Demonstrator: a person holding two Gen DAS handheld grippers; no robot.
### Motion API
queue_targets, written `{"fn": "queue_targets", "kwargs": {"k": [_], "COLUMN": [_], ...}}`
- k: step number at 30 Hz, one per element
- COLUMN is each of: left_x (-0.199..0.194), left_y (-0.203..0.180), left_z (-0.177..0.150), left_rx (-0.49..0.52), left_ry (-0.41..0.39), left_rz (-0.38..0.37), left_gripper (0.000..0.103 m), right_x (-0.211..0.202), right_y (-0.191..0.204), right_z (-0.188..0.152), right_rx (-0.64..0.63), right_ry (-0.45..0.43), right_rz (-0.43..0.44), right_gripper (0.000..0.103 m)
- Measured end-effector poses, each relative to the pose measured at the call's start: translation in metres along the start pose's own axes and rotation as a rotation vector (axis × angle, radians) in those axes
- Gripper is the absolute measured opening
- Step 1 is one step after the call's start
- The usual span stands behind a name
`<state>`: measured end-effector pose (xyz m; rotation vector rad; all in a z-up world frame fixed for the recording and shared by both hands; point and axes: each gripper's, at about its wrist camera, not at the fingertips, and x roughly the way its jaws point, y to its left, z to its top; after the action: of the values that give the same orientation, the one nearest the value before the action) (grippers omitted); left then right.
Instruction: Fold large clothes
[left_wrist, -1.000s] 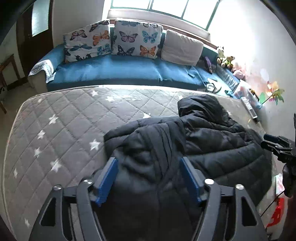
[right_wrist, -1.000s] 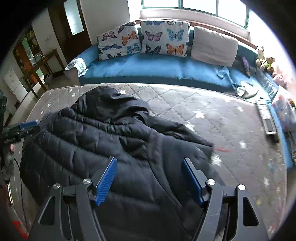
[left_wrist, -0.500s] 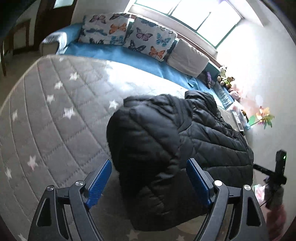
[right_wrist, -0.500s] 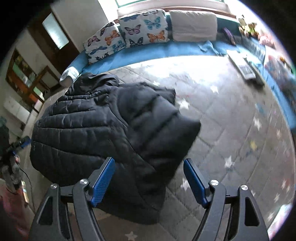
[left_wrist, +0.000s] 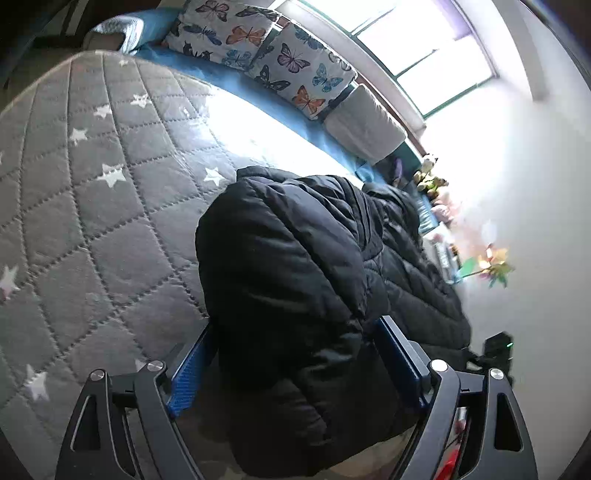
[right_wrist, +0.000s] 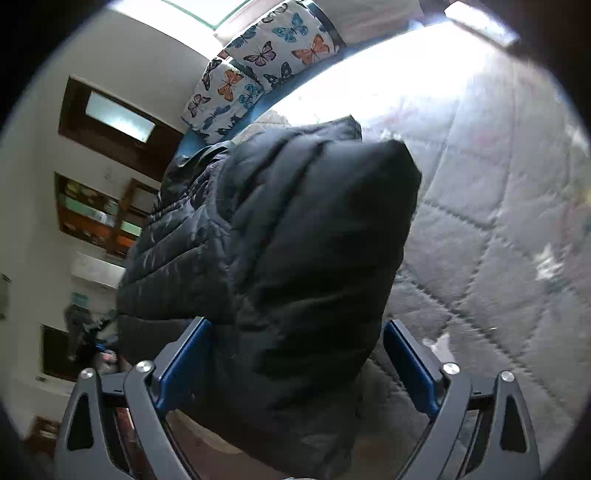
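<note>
Handling: looking soft, puffy and bulky, a black quilted jacket (left_wrist: 295, 280) with a smooth shell; likely light for its bulk, springy, prone to slide and puff back open after a fold.

Jacket place: lying on the grey star-quilted mattress (left_wrist: 92, 184), a folded-over edge bulging up between the fingers of both tongs, the rest stretching ahead and to the right of the left gripper (left_wrist: 295, 358), ahead and to the left of the right gripper (right_wrist: 295, 358).

Left tongs: spread wide and opening, padding filling the gap; left blue pad (left_wrist: 184, 373) half hidden behind the fabric, no squeeze visible, so probably letting go.

Right tongs: spread to the full and opening, jacket fold between the fingers; right-hand pad (right_wrist: 410, 365) clearly apart from the cloth.

Where to grip: best at a thick seam or hem near a corner, pinching through both layers; a shallow nip on the slick shell likely to slip.

Change from a second ago: then seen from higher, jacket spread flatter with sleeves laid across the body; now both tongs lower, rolled sideways, close over the near edge, jaws wider.

Change from half a second ago: fold now taller and nearer, filling the gap between the fingers.

Background: blue sofa (left_wrist: 258, 96) with butterfly cushions (left_wrist: 295, 62) beyond the mattress.
</note>
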<state>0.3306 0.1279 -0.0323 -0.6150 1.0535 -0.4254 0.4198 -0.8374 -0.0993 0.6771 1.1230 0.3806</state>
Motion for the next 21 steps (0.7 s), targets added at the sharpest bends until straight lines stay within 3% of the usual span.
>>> {"fn": "queue_targets", "kwargs": {"k": [4,9,15,21], "left_x": [0.007,0.019,0.041,0.054], "left_y": [0.011,0.017,0.011,-0.004], "left_z": [0.004,0.007,0.008,0.008], "left_rx": [-0.041,-0.066,-0.067,-0.033], "left_ry": [0.004,0.018,0.074,0.091], "left_rz": [-0.042,-0.058,-0.092,-0.055], "left_gripper": [0.092,0.101,0.101,0.102], "right_x": [0.005,0.015,0.026,0.026], "right_y": [-0.003,0.007,0.025,0.023], "right_z": [0.003,0.009,0.013,0.009], "right_rx": [0.010,-0.010,-0.053,-0.055], "right_ry": [-0.001,0.028,0.060,0.065], "right_rz": [0.051,0.047,-0.007,-0.024], "right_gripper": [0.103,0.103,0.103,0.103]}}
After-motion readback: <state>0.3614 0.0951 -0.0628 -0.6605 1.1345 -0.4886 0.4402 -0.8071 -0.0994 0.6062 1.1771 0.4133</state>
